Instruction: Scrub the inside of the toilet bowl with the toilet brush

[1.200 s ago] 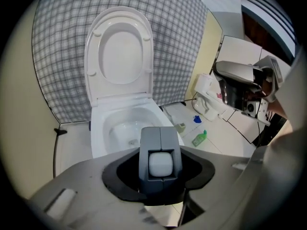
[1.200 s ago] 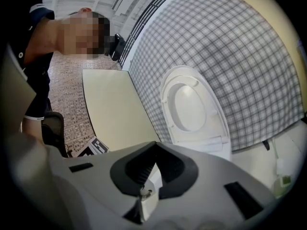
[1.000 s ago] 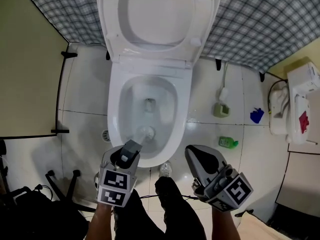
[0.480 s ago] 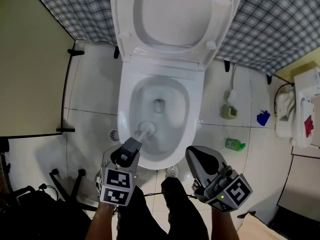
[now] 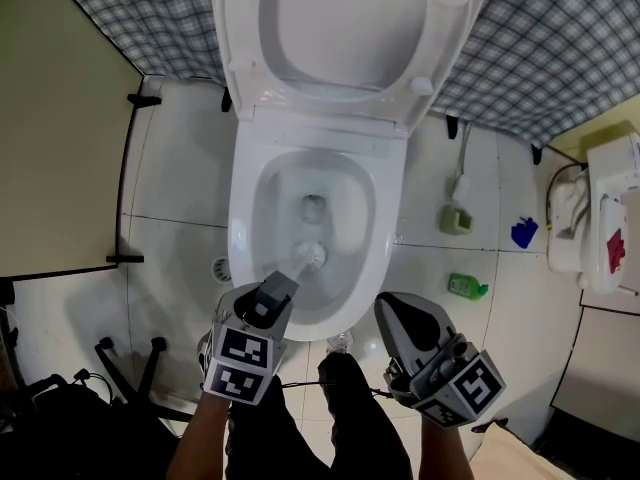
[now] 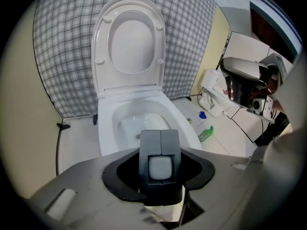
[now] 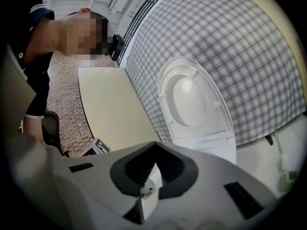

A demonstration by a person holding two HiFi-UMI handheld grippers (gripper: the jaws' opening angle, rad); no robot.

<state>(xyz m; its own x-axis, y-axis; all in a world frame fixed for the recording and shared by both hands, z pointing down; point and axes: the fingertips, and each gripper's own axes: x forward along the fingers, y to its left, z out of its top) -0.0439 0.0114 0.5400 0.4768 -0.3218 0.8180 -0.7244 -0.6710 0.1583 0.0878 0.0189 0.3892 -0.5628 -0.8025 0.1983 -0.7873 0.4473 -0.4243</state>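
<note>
Lid: the lid (image 5: 340, 28) is up, on the far side.
Brush: the toilet brush (image 5: 312, 258) has its white head down inside the toilet bowl (image 5: 355, 223), on the near wall.
Left side: the left gripper (image 5: 277, 290) has its fingers squeezed on the brush handle.
Right side: the right gripper (image 5: 398, 310) has its fingers pressed together, holding nothing, near and right of the bowl.
Done: scrubbing looks started.
To do: probably the far wall and the sides. I cannot tell how clean it is.

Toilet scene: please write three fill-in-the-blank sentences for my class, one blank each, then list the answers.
1. The toilet brush has its head inside the ____ of the toilet.
2. The left tongs are shut on the brush's ____.
3. The bottle lying on the floor is coloured ____.
Answers: bowl; handle; green.
</note>
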